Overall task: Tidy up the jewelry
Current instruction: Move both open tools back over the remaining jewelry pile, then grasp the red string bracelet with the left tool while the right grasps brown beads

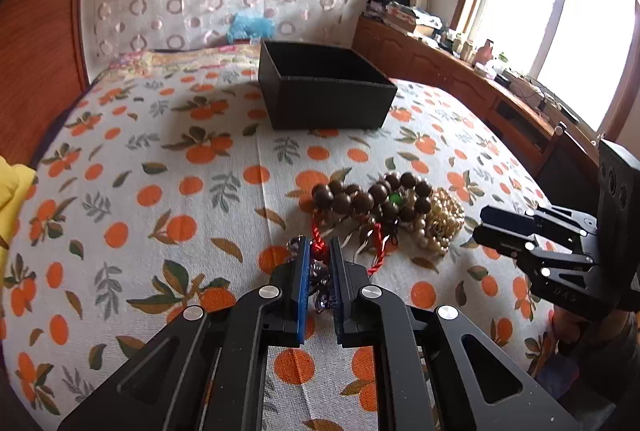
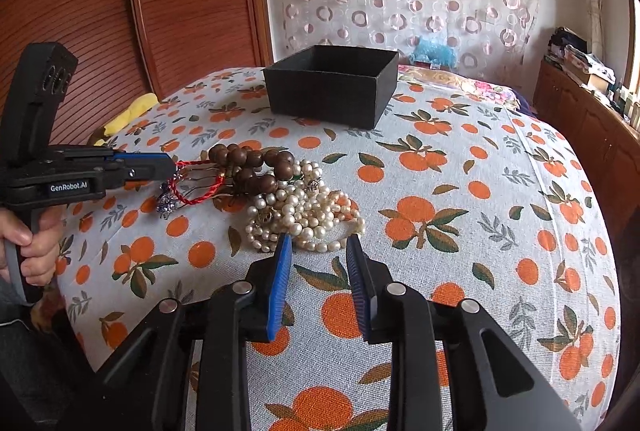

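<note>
Daylit, window (image 1: 560,31) glare, perhaps soft edges

— Is any lettering showing?

— A white label is reading "GenRobot.AI" on the side of the left gripper (image 2: 170,167), in the right wrist view.

— And in the left wrist view?

— Faint raised letters are sitting on the right gripper (image 1: 482,227), on its black body. They are looking like "DAS", but I cannot tell.
</note>
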{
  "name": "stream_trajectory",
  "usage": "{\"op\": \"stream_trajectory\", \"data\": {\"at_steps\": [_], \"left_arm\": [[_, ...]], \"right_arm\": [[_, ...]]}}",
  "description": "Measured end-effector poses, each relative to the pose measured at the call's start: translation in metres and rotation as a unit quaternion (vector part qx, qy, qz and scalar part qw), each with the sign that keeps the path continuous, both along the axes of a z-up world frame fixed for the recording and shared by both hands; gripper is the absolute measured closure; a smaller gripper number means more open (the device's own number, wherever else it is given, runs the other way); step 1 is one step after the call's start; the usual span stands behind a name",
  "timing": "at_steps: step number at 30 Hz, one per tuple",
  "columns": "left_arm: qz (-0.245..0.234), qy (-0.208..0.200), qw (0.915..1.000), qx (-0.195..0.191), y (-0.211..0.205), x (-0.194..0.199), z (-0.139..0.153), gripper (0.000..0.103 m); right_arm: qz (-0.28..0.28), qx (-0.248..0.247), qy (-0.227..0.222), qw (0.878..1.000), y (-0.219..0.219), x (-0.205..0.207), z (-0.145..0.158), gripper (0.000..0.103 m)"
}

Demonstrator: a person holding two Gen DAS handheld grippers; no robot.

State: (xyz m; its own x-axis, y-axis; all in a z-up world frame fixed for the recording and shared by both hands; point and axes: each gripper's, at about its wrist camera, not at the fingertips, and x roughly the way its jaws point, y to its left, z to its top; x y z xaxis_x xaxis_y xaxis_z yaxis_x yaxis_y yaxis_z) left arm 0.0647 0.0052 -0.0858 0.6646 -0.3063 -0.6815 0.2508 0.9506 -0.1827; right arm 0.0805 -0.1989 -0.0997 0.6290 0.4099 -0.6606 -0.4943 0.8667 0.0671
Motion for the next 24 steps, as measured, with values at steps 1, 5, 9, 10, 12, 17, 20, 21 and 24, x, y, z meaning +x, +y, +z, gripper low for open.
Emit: {"op": "stream_trajectory", "data": {"at_steps": [1,5,9,10,12,17,20,21,24], "left_arm": [[0.000,-0.006,1.0000,-0.003,0.000,-0.002,0.004,0.095],[0.002,-0.031,0.9994,-0.015,0.001,-0.011,0.022,0.095],[0.005,-0.053,0.9984,-0.017,0.004,-0.018,0.038,0.095],[0.007,-0.059,0.9981,-0.016,0.005,-0.019,0.042,0.095],[0.011,-0.068,0.9975,-0.014,0.008,-0.023,0.048,0.095],[0.017,-0.079,0.9967,-0.013,0.016,-0.027,0.053,0.095],[0.021,-0.083,0.9963,-0.014,0.021,-0.030,0.054,0.095],[0.023,-0.084,0.9961,-0.013,0.023,-0.030,0.054,0.095],[0.027,-0.086,0.9958,-0.014,0.027,-0.033,0.054,0.095]], "right_arm": [[0.000,0.000,0.000,1.000,0.000,0.000,0.000,0.072],[0.000,0.000,0.001,1.000,0.000,0.000,0.000,0.072],[0.000,0.000,0.000,1.000,0.000,0.000,0.000,0.072],[0.000,0.001,0.001,1.000,0.000,0.000,0.000,0.072],[0.000,-0.001,0.002,1.000,0.000,0.000,0.000,0.072],[0.002,-0.006,0.004,1.000,0.003,0.003,0.003,0.072],[0.008,-0.002,0.004,1.000,0.008,0.008,0.008,0.072],[0.011,-0.003,0.004,1.000,0.010,0.012,0.009,0.072],[0.021,-0.009,0.002,1.000,0.020,0.022,0.014,0.072]]}}
